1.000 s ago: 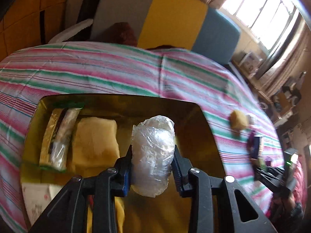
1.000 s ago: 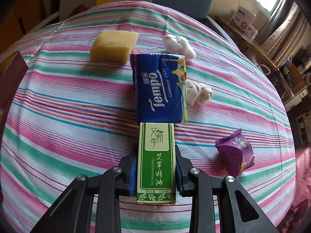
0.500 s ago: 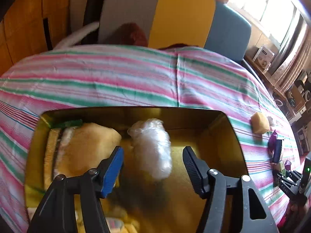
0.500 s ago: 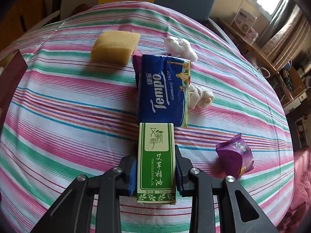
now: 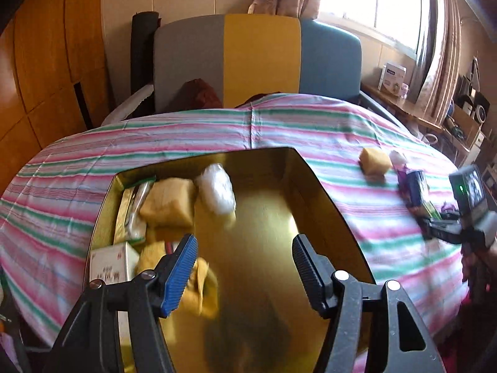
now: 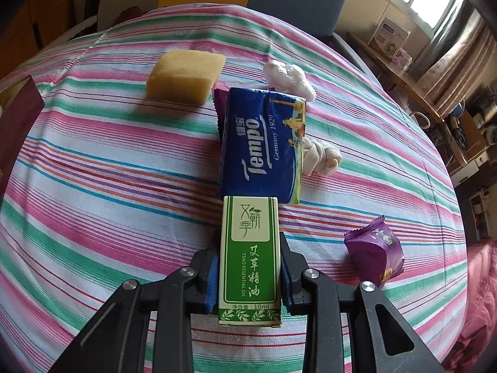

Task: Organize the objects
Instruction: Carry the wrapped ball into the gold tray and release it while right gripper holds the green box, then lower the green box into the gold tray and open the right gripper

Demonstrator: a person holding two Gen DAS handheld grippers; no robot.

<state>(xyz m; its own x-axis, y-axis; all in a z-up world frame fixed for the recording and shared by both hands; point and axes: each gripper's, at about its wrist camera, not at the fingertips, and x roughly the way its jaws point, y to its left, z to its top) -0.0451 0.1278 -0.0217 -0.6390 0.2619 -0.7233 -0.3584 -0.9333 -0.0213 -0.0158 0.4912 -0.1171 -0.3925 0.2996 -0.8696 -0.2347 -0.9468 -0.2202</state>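
Tablecloth (image 6: 93, 186): pink, green, white and blue stripes. Box interior (image 5: 264, 233): gold. Sponge (image 6: 184, 76): yellow. Tissue pack (image 6: 264, 146): blue, white lettering. Carton (image 6: 250, 258): green and cream. Snack wrapper (image 6: 374, 250): purple.

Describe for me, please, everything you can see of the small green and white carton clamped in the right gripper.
The small green and white carton is a slim, upright-format cardboard box with a cream label panel, Chinese characters, "essential oil" lettering and a leaf border at its near end. It looks intact and closed. The right gripper is shut on its long sides, holding it pointing away over the striped cloth, its far end overlapping the blue Tempo tissue pack in view.
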